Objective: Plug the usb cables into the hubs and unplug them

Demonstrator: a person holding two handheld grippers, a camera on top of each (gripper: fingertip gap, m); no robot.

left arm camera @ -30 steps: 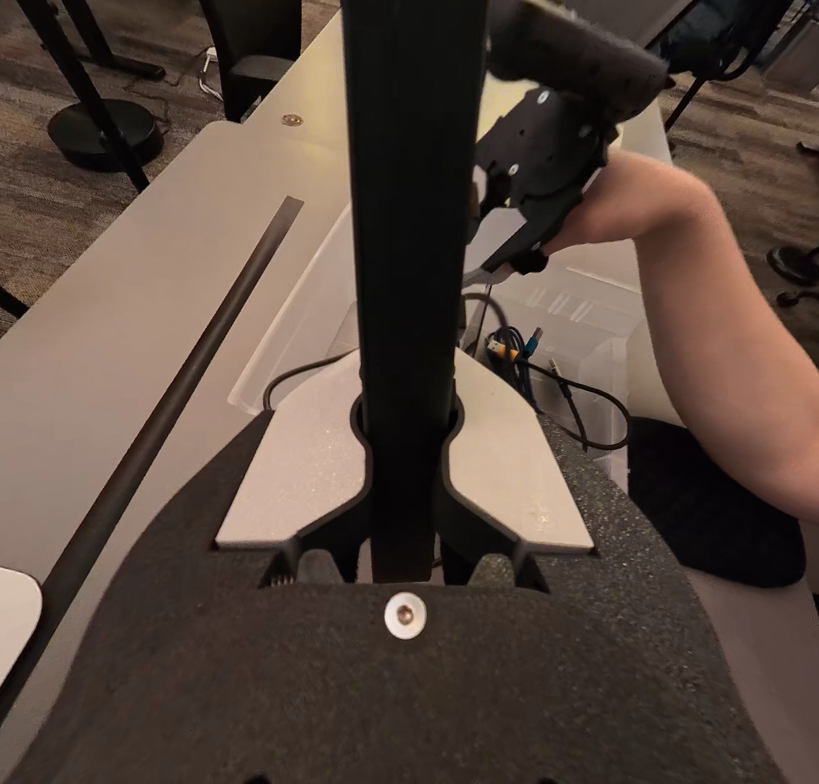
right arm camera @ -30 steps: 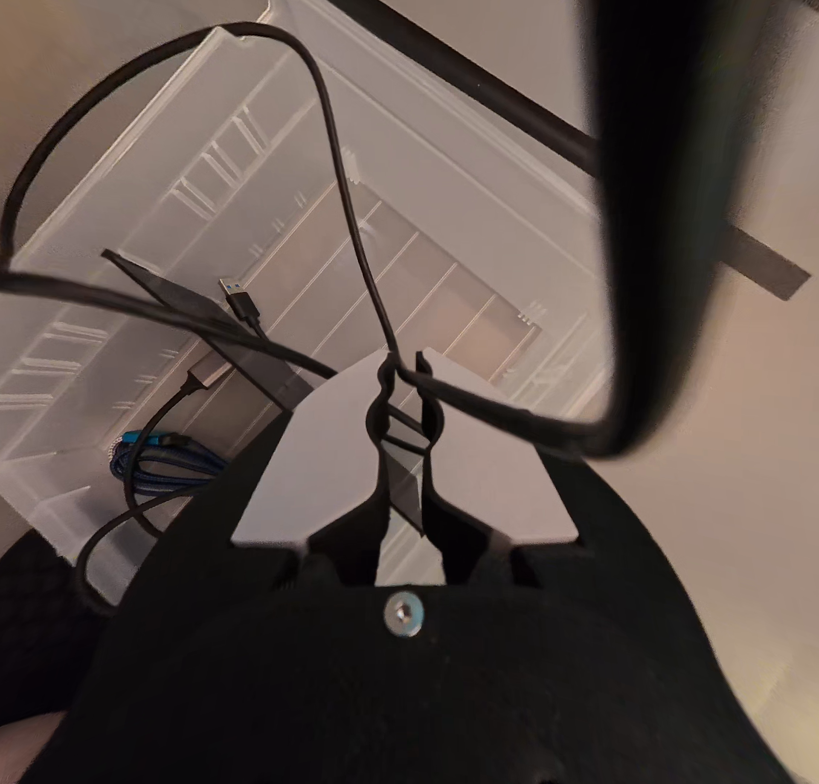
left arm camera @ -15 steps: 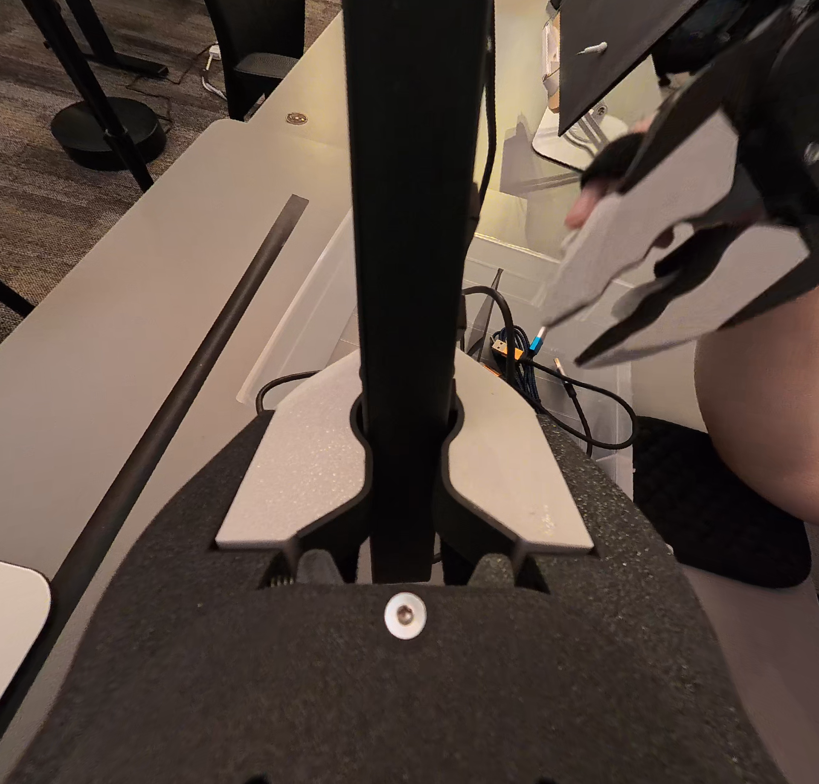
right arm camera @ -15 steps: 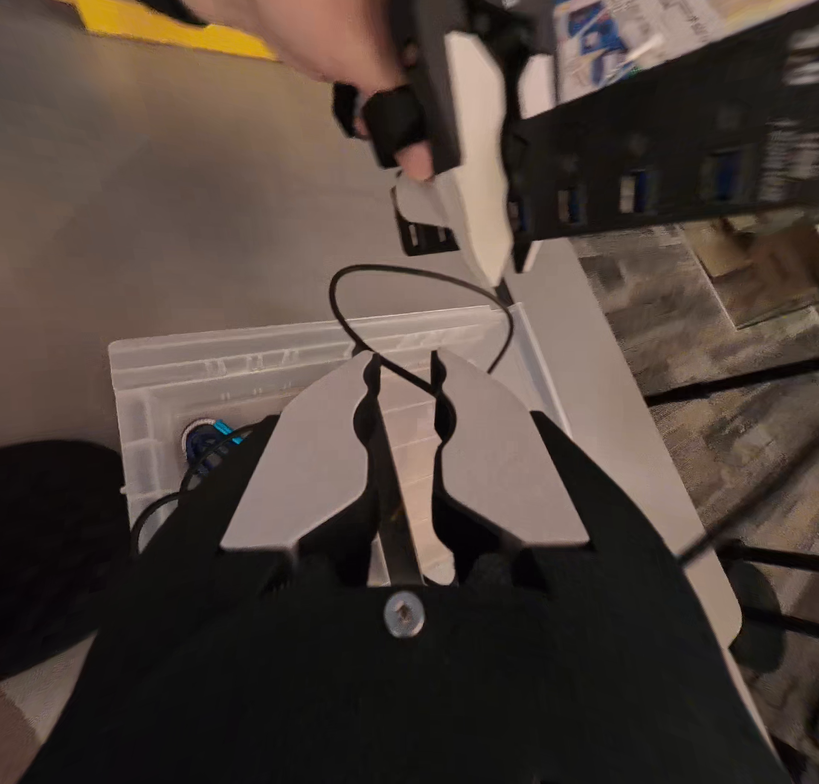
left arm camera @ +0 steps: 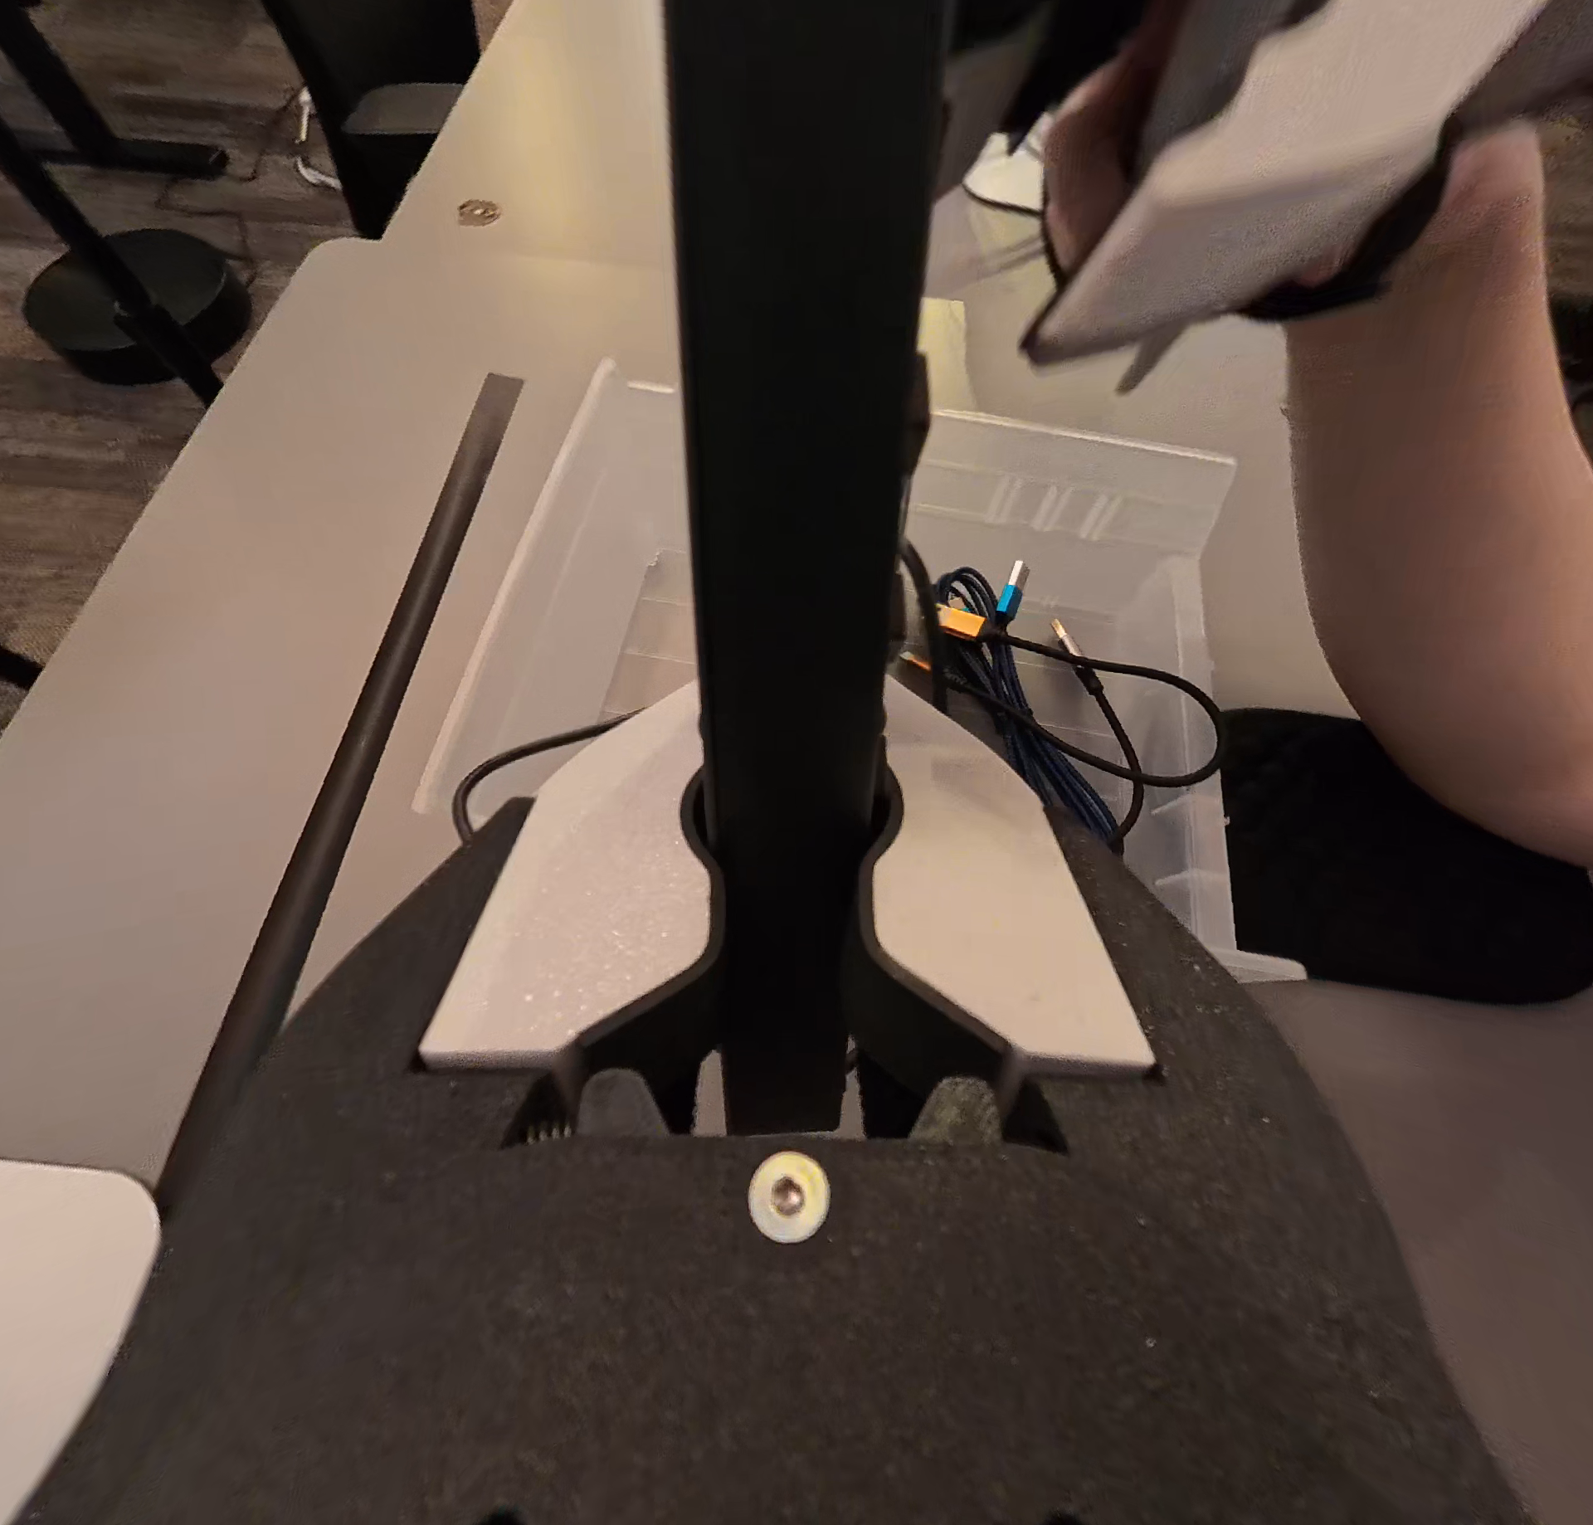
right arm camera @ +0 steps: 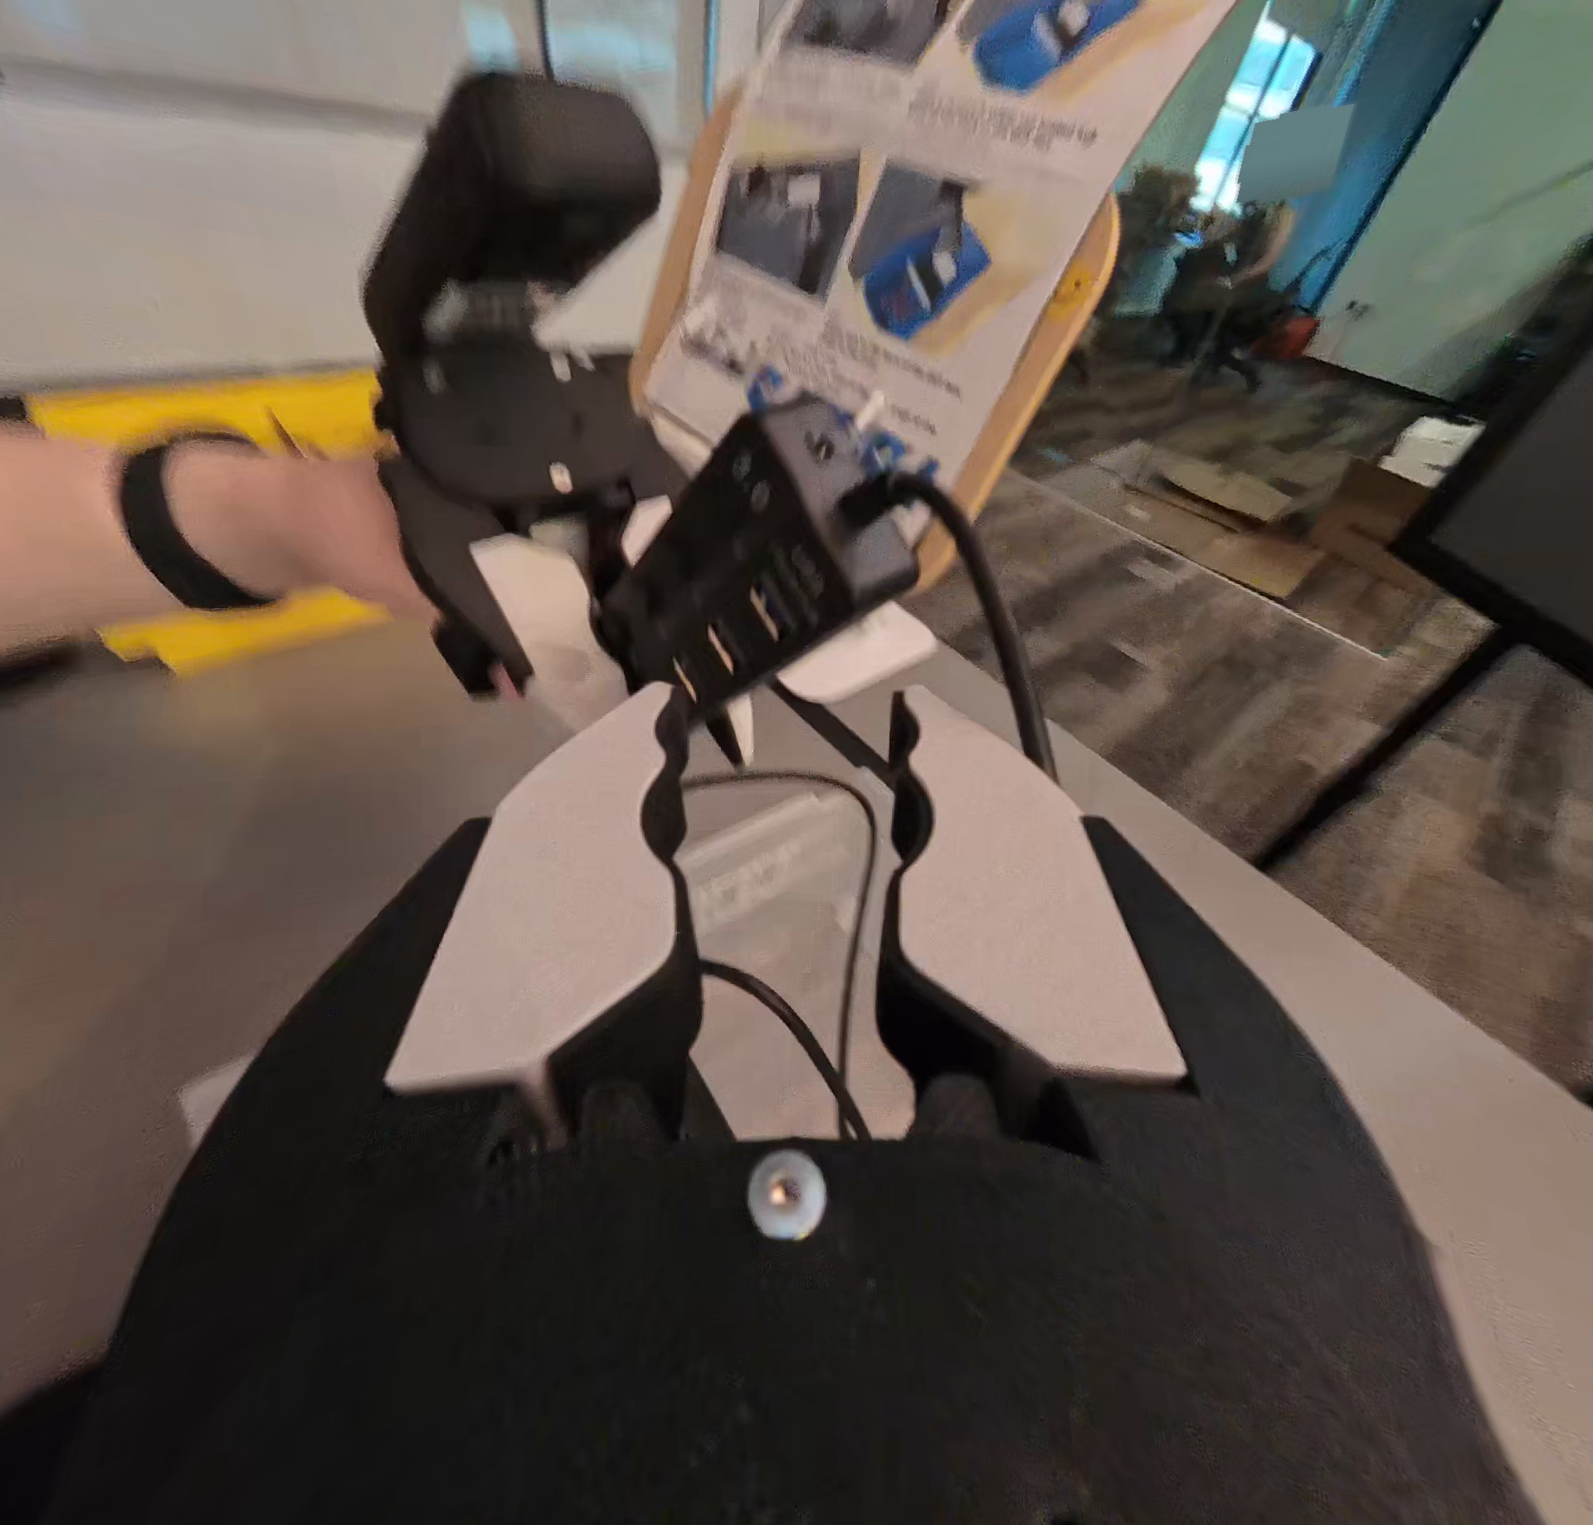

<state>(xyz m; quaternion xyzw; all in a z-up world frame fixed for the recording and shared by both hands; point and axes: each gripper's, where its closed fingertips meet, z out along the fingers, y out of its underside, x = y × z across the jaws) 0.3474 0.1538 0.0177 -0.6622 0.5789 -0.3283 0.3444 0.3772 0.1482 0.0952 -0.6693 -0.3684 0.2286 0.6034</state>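
While the left tool (left arm camera: 789, 794) clamps the hub (right arm camera: 759, 553), the right tool (right arm camera: 789, 738) gapes empty; cables (left arm camera: 1026, 673) wait in the bin (left arm camera: 1164, 622) at two o'clock, unplugged.

R tongs (right arm camera: 789, 729) spread apart, nothing gripped; thin black cable (right arm camera: 849, 872) hangs btwn them. L tongs (right arm camera: 595, 622) clamp black USB hub (right arm camera: 759, 561) w/ thick cable (right arm camera: 991, 596) plugged in its end. Poster board (right arm camera: 905, 191) behind, on grey bench (right arm camera: 215, 794).

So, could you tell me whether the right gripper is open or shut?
Open: the right gripper shows a clear gap between its fingers, gripping nothing.
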